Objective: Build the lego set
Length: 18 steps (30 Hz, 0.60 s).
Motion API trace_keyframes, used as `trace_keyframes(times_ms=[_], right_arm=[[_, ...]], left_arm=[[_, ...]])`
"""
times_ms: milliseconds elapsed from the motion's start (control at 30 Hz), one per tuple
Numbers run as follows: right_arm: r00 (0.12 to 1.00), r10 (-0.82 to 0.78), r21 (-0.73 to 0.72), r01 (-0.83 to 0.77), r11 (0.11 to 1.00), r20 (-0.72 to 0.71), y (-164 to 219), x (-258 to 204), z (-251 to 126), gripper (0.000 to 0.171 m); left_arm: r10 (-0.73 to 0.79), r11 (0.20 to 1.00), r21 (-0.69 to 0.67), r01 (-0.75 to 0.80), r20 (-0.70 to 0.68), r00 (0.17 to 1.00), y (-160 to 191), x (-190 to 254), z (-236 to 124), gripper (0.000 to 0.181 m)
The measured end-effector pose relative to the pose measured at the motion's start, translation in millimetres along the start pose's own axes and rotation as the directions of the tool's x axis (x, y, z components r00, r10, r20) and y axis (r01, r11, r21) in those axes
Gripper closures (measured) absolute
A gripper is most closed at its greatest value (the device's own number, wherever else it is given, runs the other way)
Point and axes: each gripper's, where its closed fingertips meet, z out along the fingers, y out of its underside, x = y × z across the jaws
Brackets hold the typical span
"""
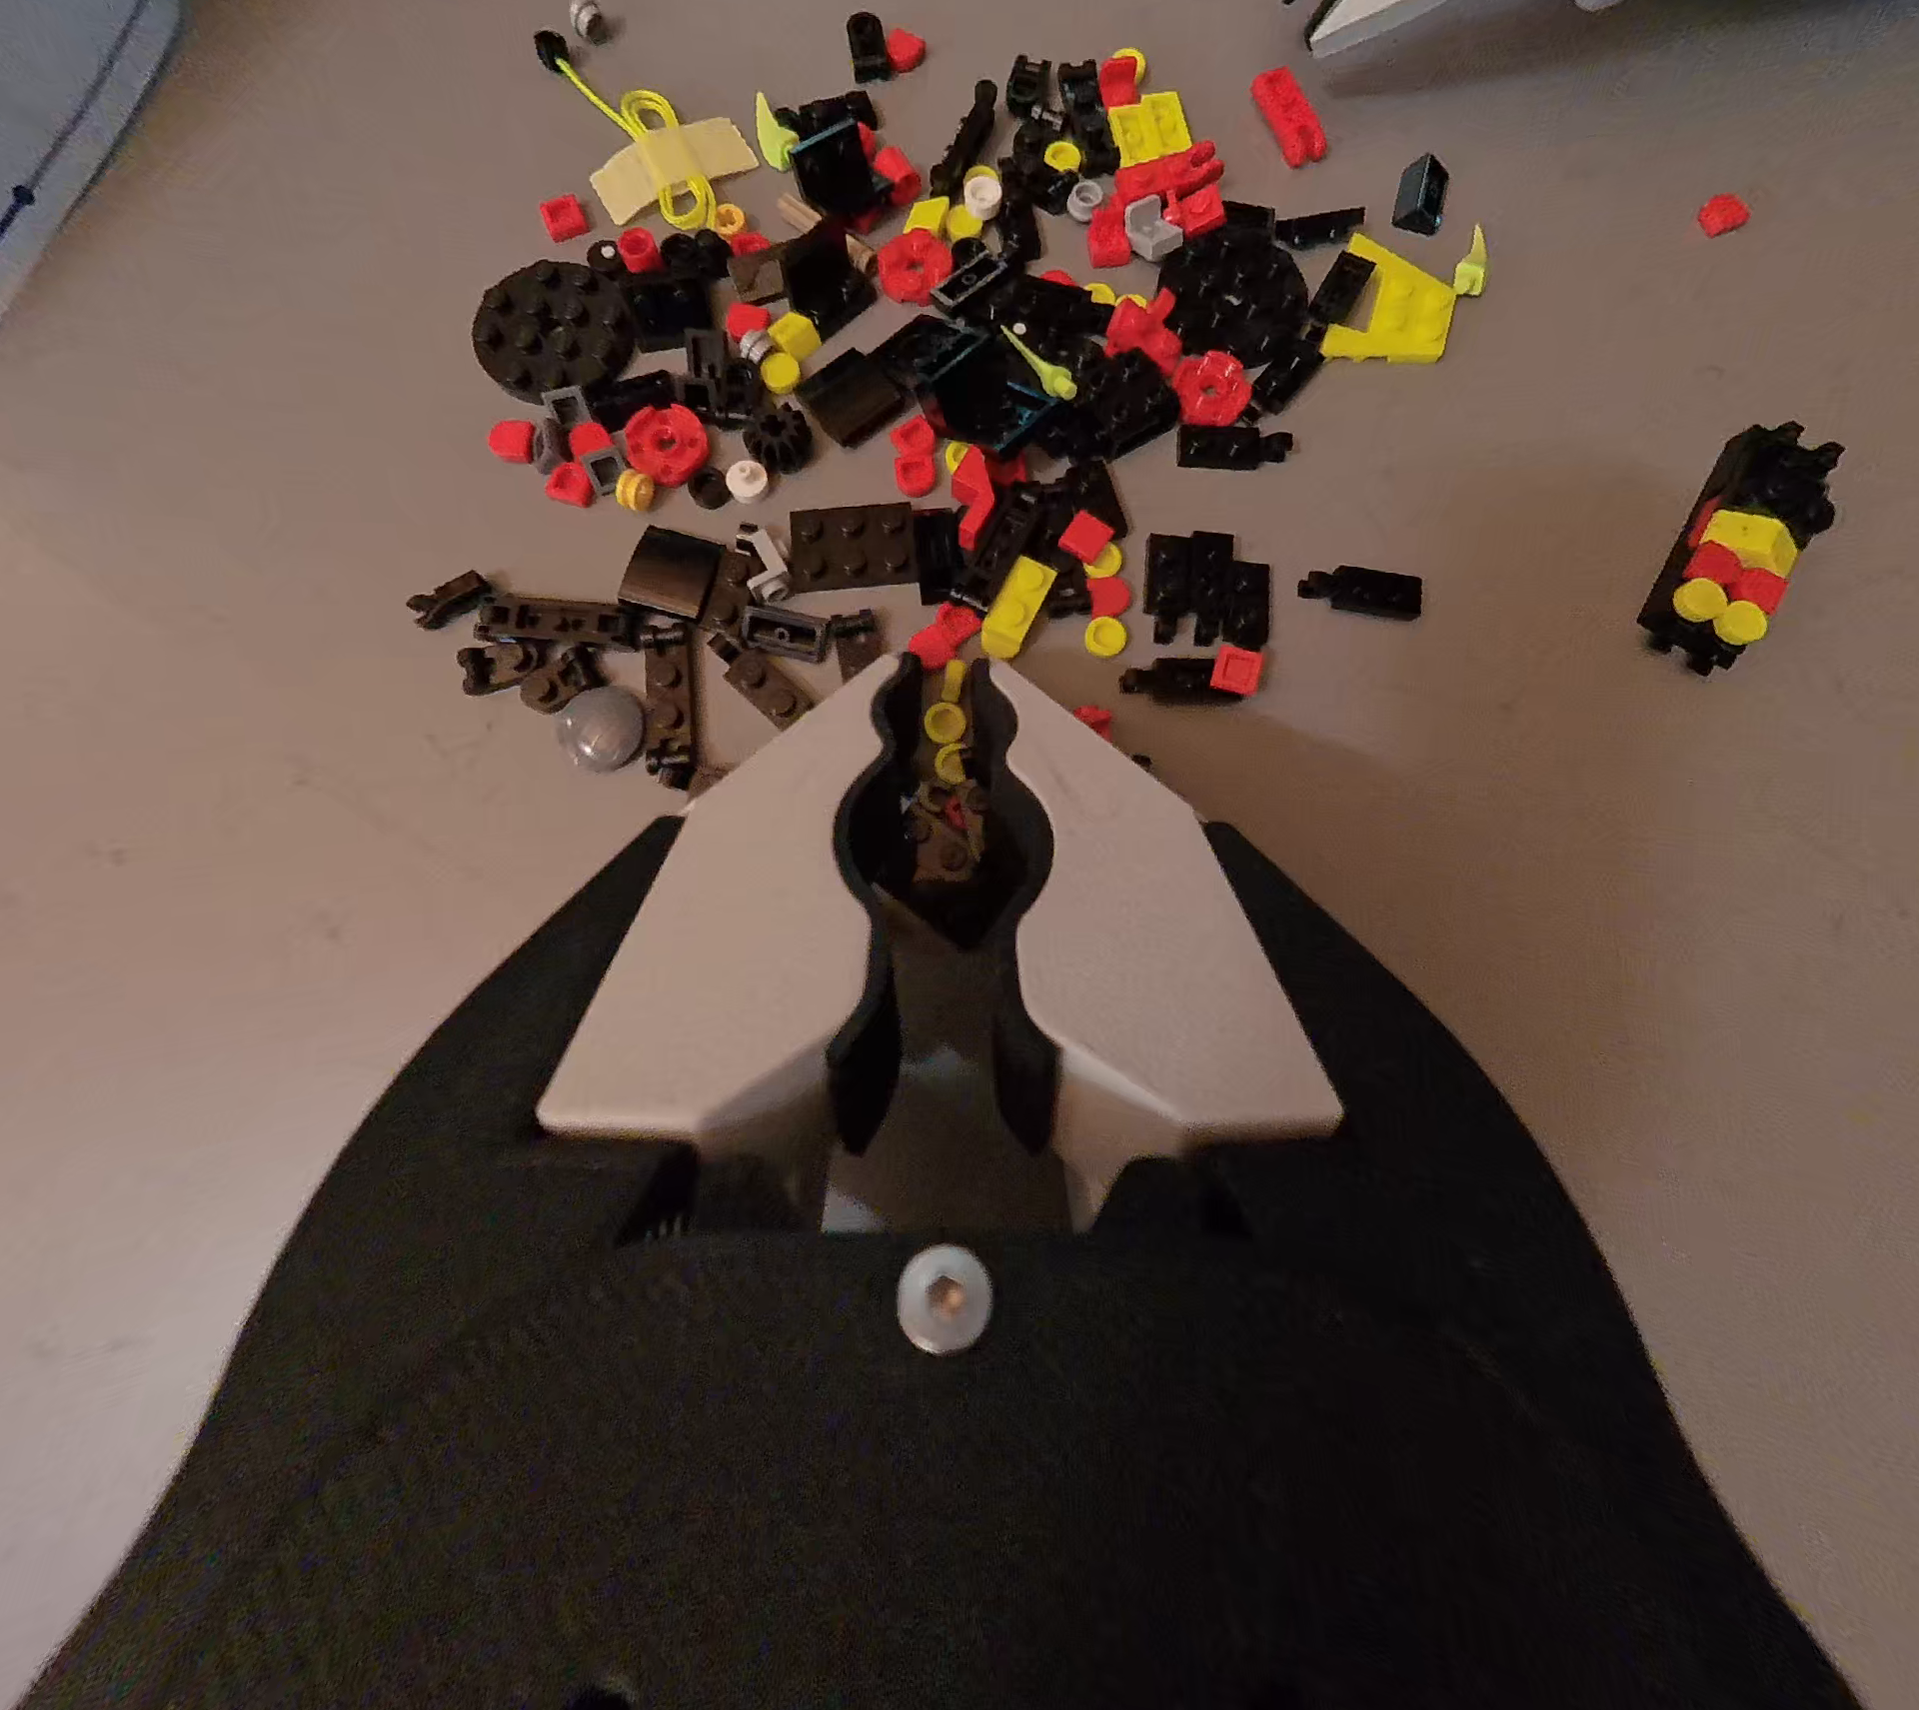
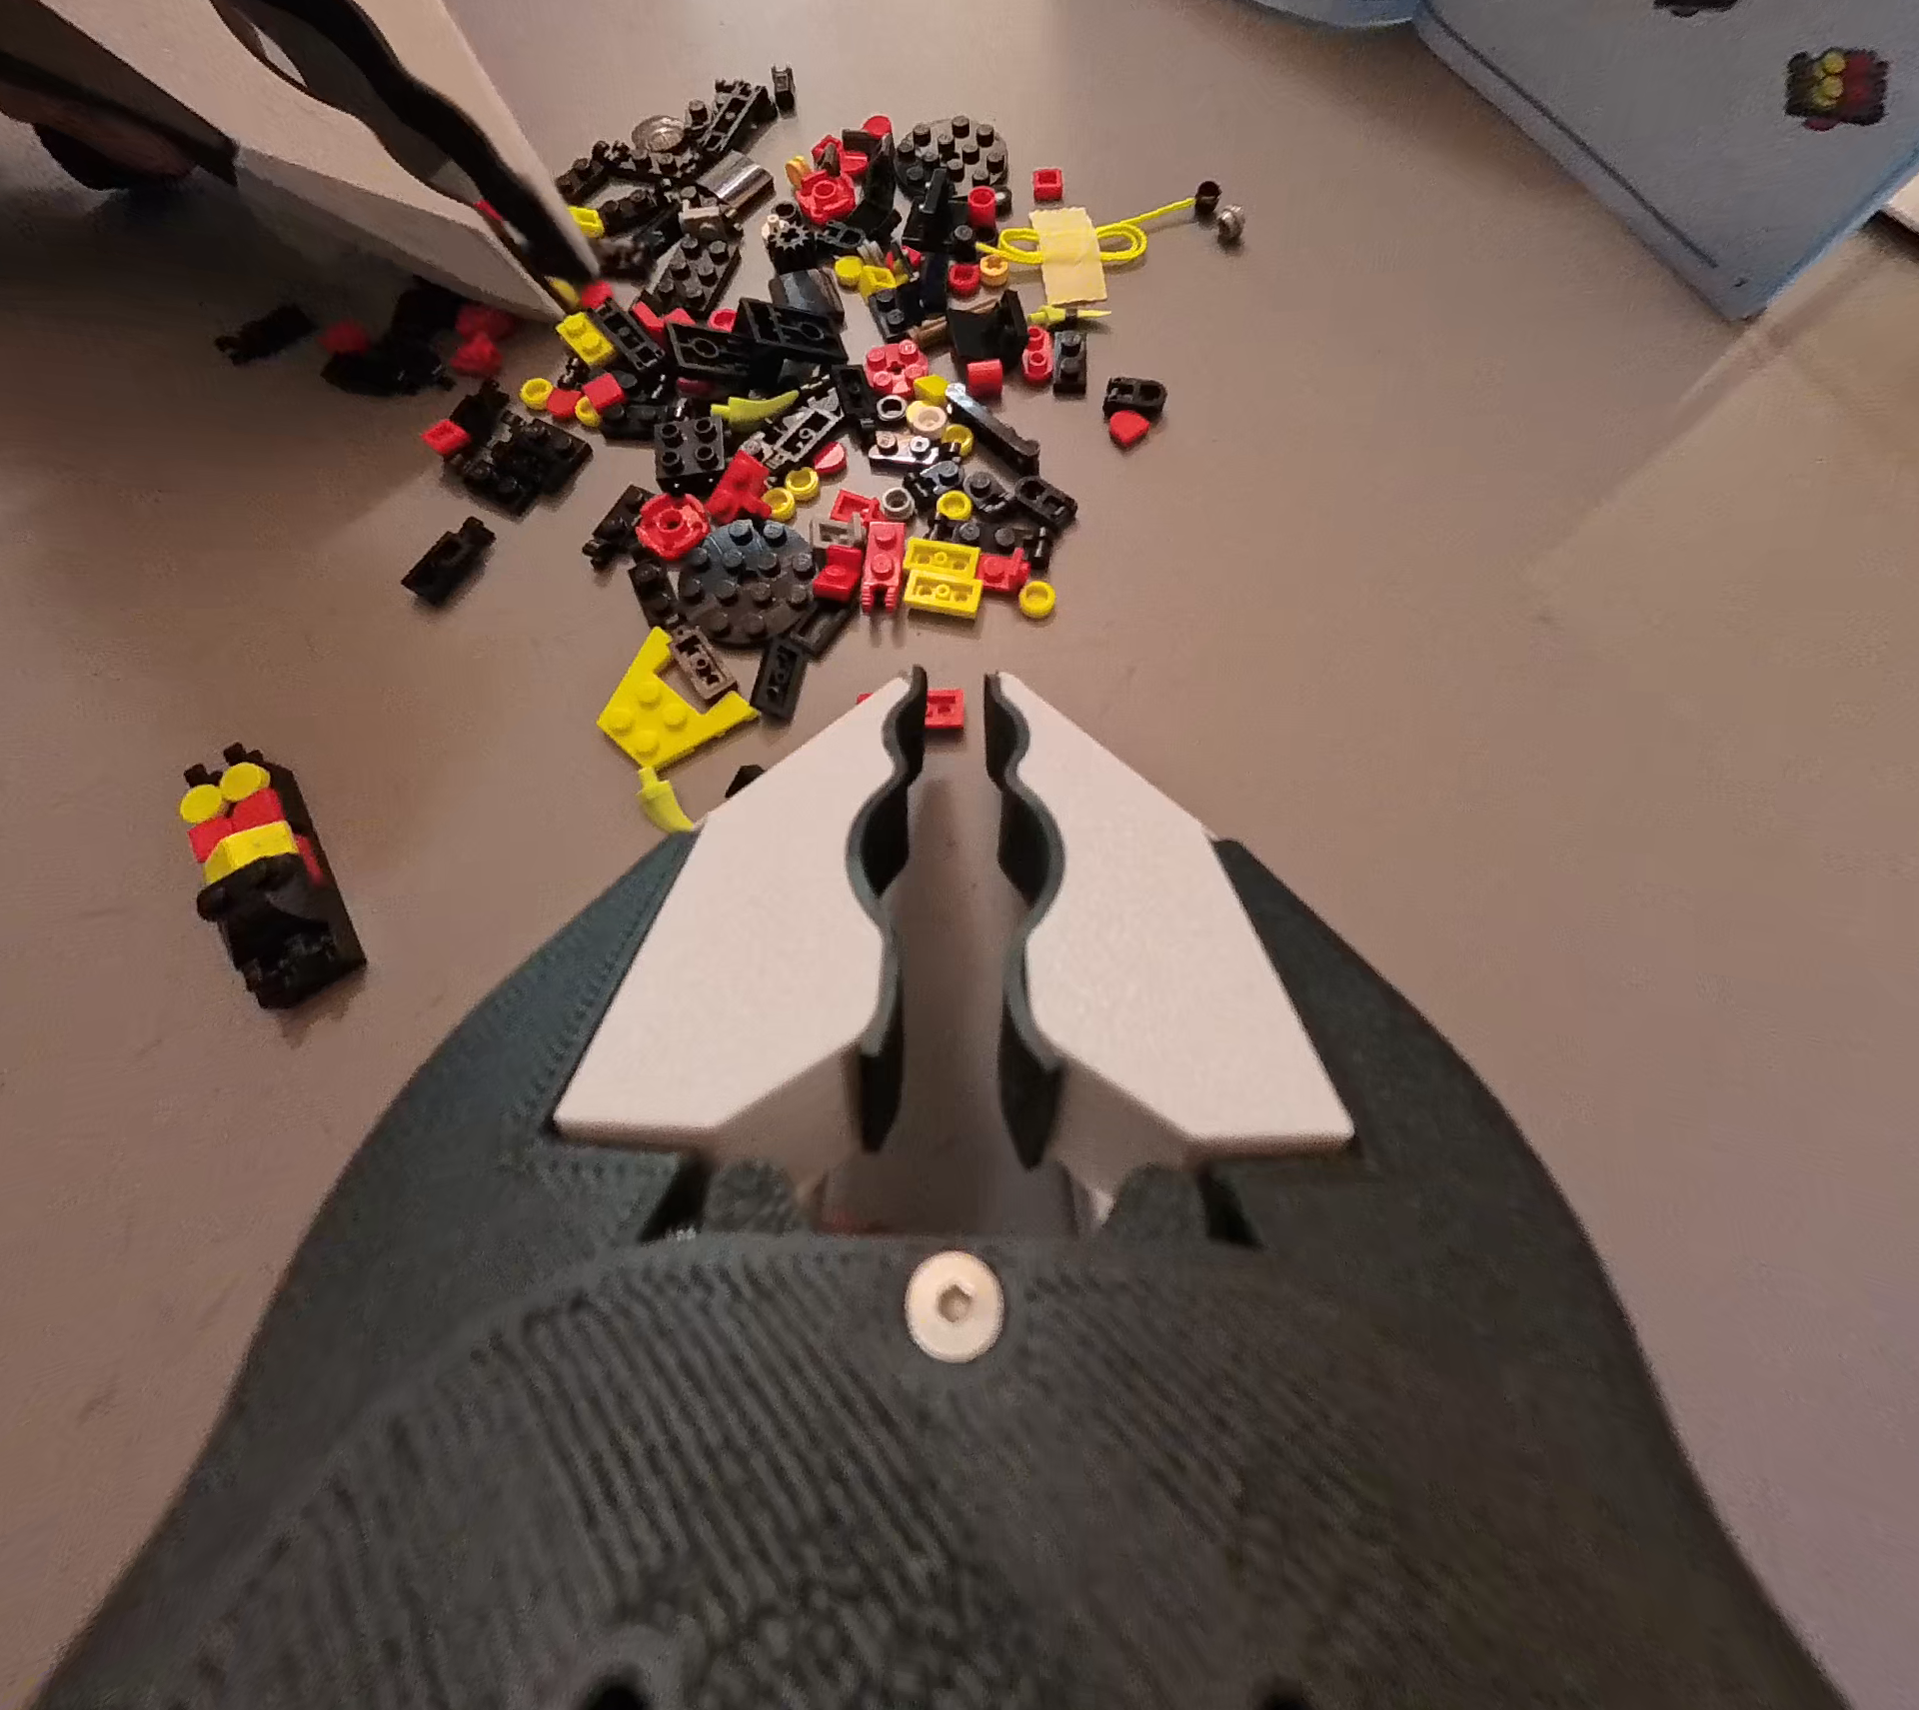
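On the grey worktop (image 1: 312, 829), the left claw (image 1: 950, 674) is low over the near edge of the loose lego pile (image 1: 935, 373), its jaws nearly pressed together; whether they pinch a piece I cannot tell. The right claw (image 2: 950, 684) hovers slightly spread over a small red piece (image 2: 944, 709). The part-built model (image 1: 1745, 549) lies apart beside the pile

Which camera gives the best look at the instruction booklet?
The right wrist view: the instruction booklet lies open at the upper right, its step pictures visible. The left wrist view catches only a pale blue page edge at upper left.
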Motion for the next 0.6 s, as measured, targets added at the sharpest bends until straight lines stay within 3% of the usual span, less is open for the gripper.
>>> trace_keyframes(times_ms=[333, 600], right_arm=[[1.000, 0.000, 0.000, 0.000, 1.000, 0.001, 0.0, -0.2, 0.1, 0.162], [1.000, -0.006, 0.018, 0.006, 1.000, -0.026, -3.9, 5.3, -6.1, 0.162]], left_arm=[[0.001, 1.000, 0.024, 0.000, -0.019, 1.000, -4.9, 2.0, -3.1, 0.180], [-0.016, 0.990, 0.137, 0.032, -0.114, 0.993, -25.8, 18.4, -13.8, 0.180]])
